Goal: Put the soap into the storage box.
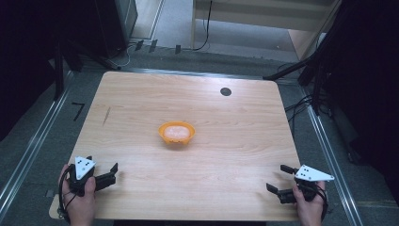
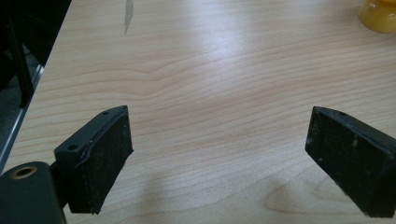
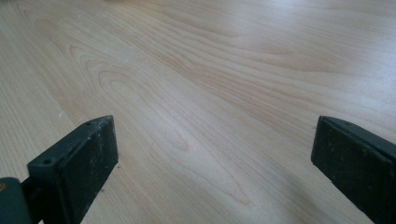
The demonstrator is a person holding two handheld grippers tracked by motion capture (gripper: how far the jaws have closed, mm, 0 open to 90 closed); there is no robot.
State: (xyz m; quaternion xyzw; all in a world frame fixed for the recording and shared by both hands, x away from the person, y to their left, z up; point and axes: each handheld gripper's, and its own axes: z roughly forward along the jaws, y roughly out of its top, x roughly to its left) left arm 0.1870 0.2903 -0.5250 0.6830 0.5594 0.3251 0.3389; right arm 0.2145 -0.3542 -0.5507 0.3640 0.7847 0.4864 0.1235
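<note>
You are holding both grippers at rest near your edge of the wooden table (image 1: 141, 94), so I judge the work is standing at its very first step, before any reach; the left gripper (image 1: 109, 171) is sitting at the near left corner with its jaws spread wide and nothing between them, and the right gripper (image 1: 278, 178) is sitting at the near right corner, also wide open and empty; in the left gripper view and the right gripper view the black pads are standing far apart over bare wood.

The orange bowl (image 1: 177, 133) is lying around the middle of the table, well apart from both grippers, and the left gripper view is catching its edge at the top right (image 2: 379, 16); it is standing upright with its mouth facing up, and something pale pink is lying inside, which I cannot identify; from above it is looking slightly oval, the long axis running left to right across the table.

The next move, I think, is asking you to bring one gripper forward and inward to the bowl's rim; keep the jaws open until one pad is inside the wall and one outside.
</note>
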